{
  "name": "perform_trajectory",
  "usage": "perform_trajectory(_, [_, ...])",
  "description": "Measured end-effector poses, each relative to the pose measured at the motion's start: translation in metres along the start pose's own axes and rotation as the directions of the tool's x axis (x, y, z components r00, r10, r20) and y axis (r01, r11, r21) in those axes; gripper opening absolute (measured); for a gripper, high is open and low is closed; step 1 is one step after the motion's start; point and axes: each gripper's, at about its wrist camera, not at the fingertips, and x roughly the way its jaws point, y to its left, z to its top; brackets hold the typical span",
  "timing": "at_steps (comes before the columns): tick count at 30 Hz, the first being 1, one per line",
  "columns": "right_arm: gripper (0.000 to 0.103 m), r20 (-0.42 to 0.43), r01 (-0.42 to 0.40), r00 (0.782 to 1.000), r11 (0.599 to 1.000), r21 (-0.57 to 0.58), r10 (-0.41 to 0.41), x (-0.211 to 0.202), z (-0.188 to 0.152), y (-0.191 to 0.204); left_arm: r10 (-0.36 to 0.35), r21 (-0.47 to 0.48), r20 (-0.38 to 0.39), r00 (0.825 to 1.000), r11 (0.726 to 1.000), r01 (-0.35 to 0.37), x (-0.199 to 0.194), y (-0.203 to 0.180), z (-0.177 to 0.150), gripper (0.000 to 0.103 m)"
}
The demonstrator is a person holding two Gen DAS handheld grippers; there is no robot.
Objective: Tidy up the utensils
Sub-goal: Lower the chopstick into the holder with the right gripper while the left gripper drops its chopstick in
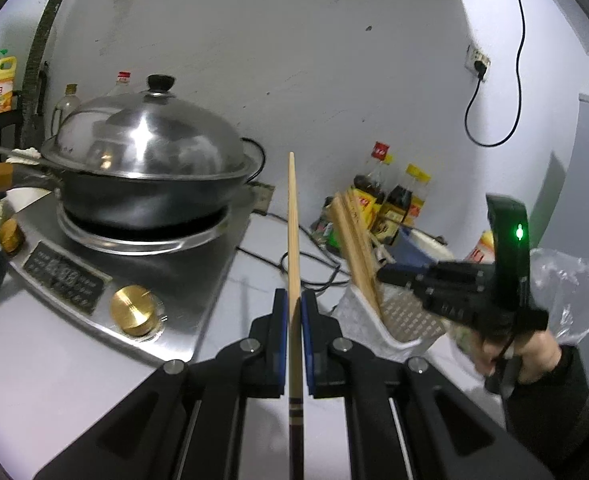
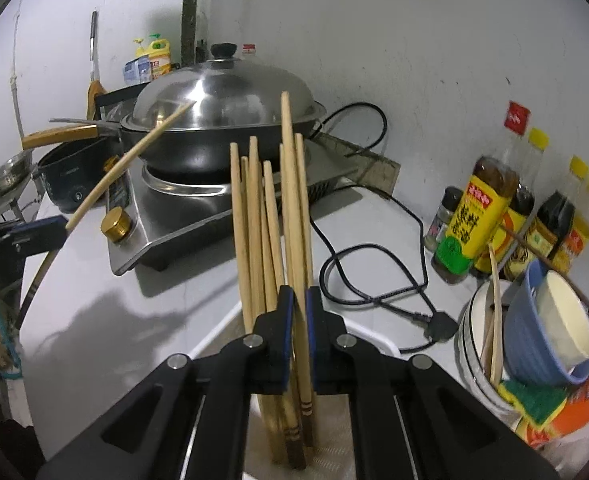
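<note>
Gripping a single chopstick (image 1: 293, 240) between closed jaws, the left gripper (image 1: 294, 312) holds it with the long axis running straight forward along the fingers, tip upward. The white holder (image 1: 378, 320) lies near, to the right of this gripper. The right gripper (image 2: 299, 304) is nearer: it sits directly over the holder, jaws clamped on one stick (image 2: 292, 200) of the standing chopstick bundle (image 2: 254, 220).

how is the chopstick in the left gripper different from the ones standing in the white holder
The single chopstick is clamped alone in the left gripper, clear of the holder; the bundled chopsticks stand together in it. The single one points away from that bundle. Both are pale wood with dark banded ends.
</note>
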Motion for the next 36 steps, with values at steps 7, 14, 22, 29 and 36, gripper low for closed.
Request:
perform_trajectory(7, [0.029, 0.069, -0.012, 0.998, 0.997, 0.07, 0.007, -0.037, -0.01, -0.021, -0.055, -0.049, 0.033, 0.998, 0.997, 0.056, 0.02, -0.03, 0.017, 0.006])
perform_trajectory(14, [0.032, 0.109, -0.021, 0.994, 0.992, 0.127, 0.007, -0.063, -0.025, -0.043, -0.067, -0.145, 0.046, 0.997, 0.987, 0.073, 0.055, -0.05, 0.026, 0.006])
perform_trajectory(22, [0.033, 0.116, 0.005, 0.993, 0.988, 0.154, -0.023, -0.073, -0.04, -0.06, -0.033, -0.229, 0.096, 0.995, 0.972, 0.054, 0.094, -0.073, 0.024, 0.006])
perform_trajectory(29, [0.033, 0.141, -0.008, 0.99, 0.98, 0.197, -0.02, -0.08, -0.05, -0.079, 0.032, -0.29, 0.148, 0.988, 0.957, 0.013, 0.118, -0.084, 0.012, 0.006])
perform_trajectory(36, [0.034, 0.152, -0.044, 0.988, 0.98, 0.196, 0.014, -0.079, -0.057, -0.083, 0.085, -0.29, 0.148, 0.985, 0.956, -0.039, 0.135, -0.096, -0.004, 0.006])
